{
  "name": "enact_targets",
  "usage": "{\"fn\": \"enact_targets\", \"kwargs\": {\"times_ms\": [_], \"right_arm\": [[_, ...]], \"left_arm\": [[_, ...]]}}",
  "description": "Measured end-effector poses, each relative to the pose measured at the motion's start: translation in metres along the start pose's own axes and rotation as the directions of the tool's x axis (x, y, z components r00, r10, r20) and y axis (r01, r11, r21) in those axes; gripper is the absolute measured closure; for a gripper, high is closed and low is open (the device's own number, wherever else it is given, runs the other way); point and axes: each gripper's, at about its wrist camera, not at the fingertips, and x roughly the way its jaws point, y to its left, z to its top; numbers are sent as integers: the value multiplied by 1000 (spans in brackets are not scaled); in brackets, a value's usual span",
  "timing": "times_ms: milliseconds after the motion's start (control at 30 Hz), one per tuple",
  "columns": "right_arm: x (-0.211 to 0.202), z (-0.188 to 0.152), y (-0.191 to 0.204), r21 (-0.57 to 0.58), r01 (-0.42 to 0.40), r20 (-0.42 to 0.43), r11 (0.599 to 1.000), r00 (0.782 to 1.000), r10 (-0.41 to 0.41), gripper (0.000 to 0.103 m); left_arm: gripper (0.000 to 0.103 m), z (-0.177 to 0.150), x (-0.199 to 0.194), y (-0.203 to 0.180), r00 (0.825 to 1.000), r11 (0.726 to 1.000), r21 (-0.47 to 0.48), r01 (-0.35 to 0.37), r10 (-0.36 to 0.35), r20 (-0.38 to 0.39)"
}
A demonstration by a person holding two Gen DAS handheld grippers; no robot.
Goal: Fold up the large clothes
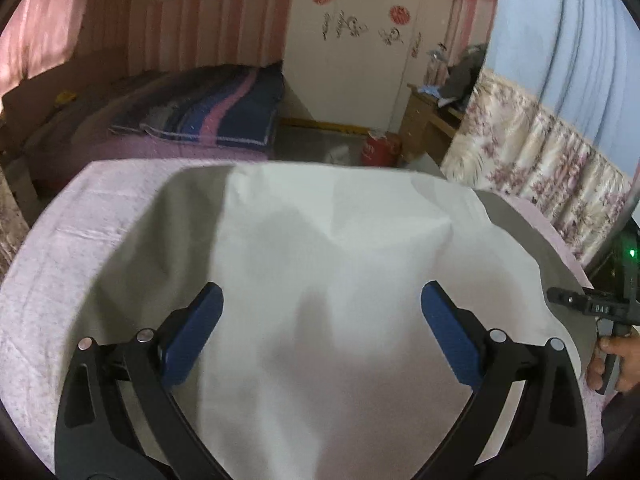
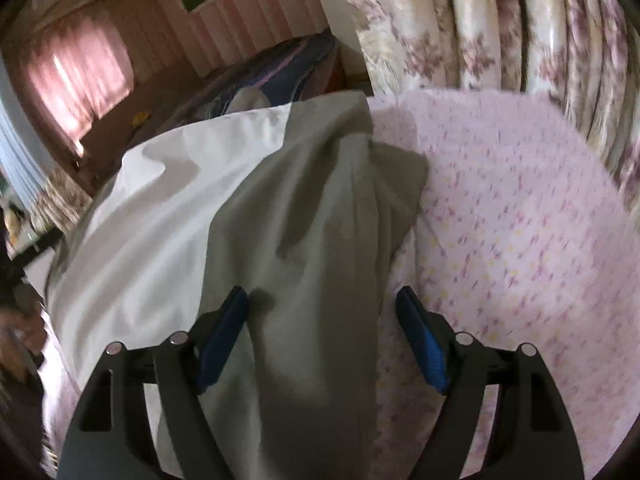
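Observation:
A large white and grey garment (image 1: 320,220) lies spread on a surface covered with a pink flowered sheet (image 1: 60,260). My left gripper (image 1: 322,288) hovers over the white middle part, jaws wide open, with nothing pressed between the blue pads. In the right wrist view the garment's grey side (image 2: 312,220) runs away from me beside the white part (image 2: 160,184). My right gripper (image 2: 322,290) is open over that grey strip near its right edge, next to the bare pink sheet (image 2: 520,220). A hand (image 1: 616,360) shows at the right edge of the left wrist view.
Beyond the surface stand a bed with a striped blue and pink blanket (image 1: 224,112), a white wardrobe (image 1: 360,60), a red canister (image 1: 380,148) on the floor and a wooden desk (image 1: 428,120). A floral curtain (image 2: 480,20) hangs close along the right side.

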Motion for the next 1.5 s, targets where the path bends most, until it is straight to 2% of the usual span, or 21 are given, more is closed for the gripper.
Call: {"fn": "enact_targets", "kwargs": {"times_ms": [133,267,400,467,567,633,700,767,867,967,1100,1200,1300,1433,1500], "right_arm": [[3,-8,10,23,-30,15,999,999,29,27],[6,-4,18,22,-19,21,1000,1000,19,30],[10,2,21,5,-40,7,999,999,40,47],[12,4,22,-4,-34,1,999,999,34,51],[11,-2,22,6,-7,35,1000,999,7,57],[8,-5,24,13,9,61,1000,998,-9,66],[3,-5,23,41,2,83,999,997,-5,81],[-6,-3,26,53,-10,111,999,994,4,88],[-18,3,31,63,-24,135,998,991,16,92],[-35,15,38,78,-76,167,994,984,62,94],[-55,31,61,54,-162,213,985,966,147,95],[-66,43,89,25,-280,249,960,931,265,95],[-67,51,119,-5,-357,245,934,905,347,95],[-58,60,158,-26,-424,231,905,878,418,95],[-49,64,177,-23,-451,215,892,869,445,95]], "left_arm": [[5,-11,15,-9,999,999,14,-36,36,-36],[5,-20,27,-15,996,997,51,-57,60,-71],[3,-26,35,-11,993,996,53,-67,72,-94],[3,-30,41,-11,991,995,53,-80,85,-99],[3,-33,47,-12,991,995,56,-85,91,-103],[3,-34,48,-12,991,996,49,-79,84,-108],[3,-34,50,-11,989,995,52,-84,89,-115],[3,-33,52,-13,988,994,55,-90,96,-120],[3,-33,53,-12,987,994,57,-96,102,-125],[3,-33,54,-12,985,992,58,-108,115,-131],[3,-32,57,-13,980,990,64,-127,136,-145],[3,-32,59,-13,978,989,68,-135,144,-152],[3,-32,58,-13,978,988,68,-138,147,-150],[3,-31,57,-8,982,993,40,-109,113,-148],[3,-30,49,1,989,998,-1,-61,60,-133]]}}
